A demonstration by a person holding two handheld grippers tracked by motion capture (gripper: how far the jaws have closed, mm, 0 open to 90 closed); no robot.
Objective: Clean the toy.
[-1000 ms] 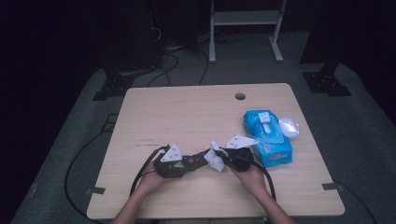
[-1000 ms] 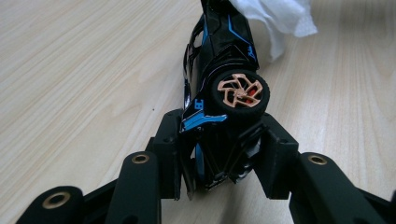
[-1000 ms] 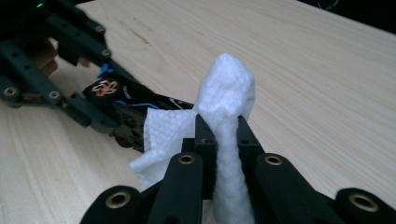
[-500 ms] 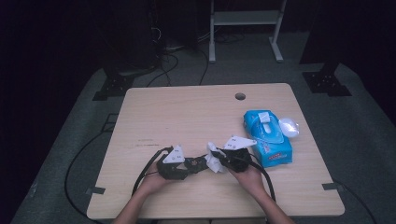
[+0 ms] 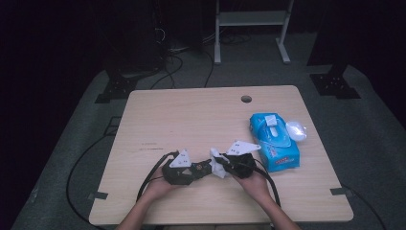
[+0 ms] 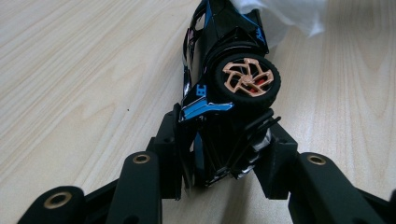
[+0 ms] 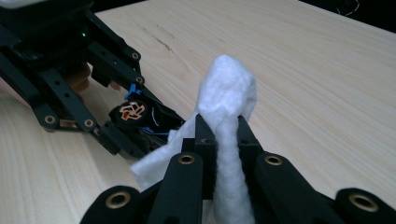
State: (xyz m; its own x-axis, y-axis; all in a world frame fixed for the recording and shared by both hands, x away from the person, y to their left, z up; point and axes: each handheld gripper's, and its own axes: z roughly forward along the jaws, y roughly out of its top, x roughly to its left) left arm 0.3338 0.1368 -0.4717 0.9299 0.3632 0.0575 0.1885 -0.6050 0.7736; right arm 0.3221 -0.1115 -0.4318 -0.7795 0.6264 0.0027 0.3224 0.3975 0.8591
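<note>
A black and blue toy car [image 6: 219, 88] with copper-coloured wheels lies on its side between the jaws of my left gripper [image 6: 224, 154], which is shut on its rear end. My right gripper [image 7: 224, 135] is shut on a folded white wipe [image 7: 229, 102] that sticks up between its jaws. In the high view the left gripper [image 5: 203, 168] and right gripper [image 5: 221, 165] meet nose to nose near the table's front edge, the white wipe [image 5: 216, 164] against the car's front. The toy car [image 7: 140, 119] and the left gripper's black linkage appear at the left of the right gripper view.
A blue pack of wet wipes [image 5: 274, 140] lies at the right of the wooden table [image 5: 191, 120], with a white lump [image 5: 296, 129] beside it. A cable hole [image 5: 246, 98] sits near the far edge. Black cables trail off the front left.
Both grippers stay together at the front of the table; the wipe has shifted only slightly against the car.
</note>
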